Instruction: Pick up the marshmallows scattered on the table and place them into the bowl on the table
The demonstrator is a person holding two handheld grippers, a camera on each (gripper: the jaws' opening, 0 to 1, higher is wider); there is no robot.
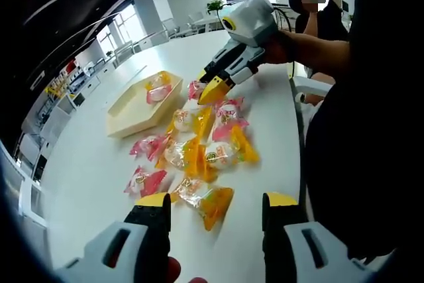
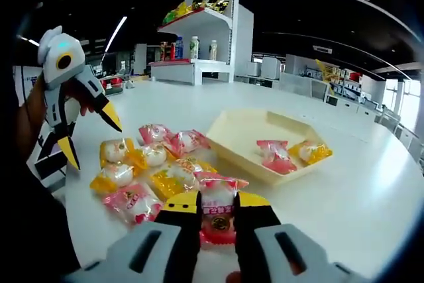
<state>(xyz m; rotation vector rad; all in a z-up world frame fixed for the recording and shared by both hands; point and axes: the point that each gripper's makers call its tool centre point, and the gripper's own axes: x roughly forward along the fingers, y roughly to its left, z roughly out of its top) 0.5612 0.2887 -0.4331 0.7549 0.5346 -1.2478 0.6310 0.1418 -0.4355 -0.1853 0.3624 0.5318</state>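
While my left gripper hovers jaws apart, my right gripper clamps a pink marshmallow over the table.

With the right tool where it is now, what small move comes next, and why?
Probably carry the pink marshmallow over to the bowl. The right tool is already shut on it, the bowl lies just ahead and holds two packets, and the left tool hangs open, apart.

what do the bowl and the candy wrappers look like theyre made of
Bowl: pale, matte, thin straight walls, likely light wood or pressed fibre, hard to say which. Marshmallow wrappers: glossy clear plastic film with pink or yellow crimped ends; glare and the white sweet showing through suggest it.
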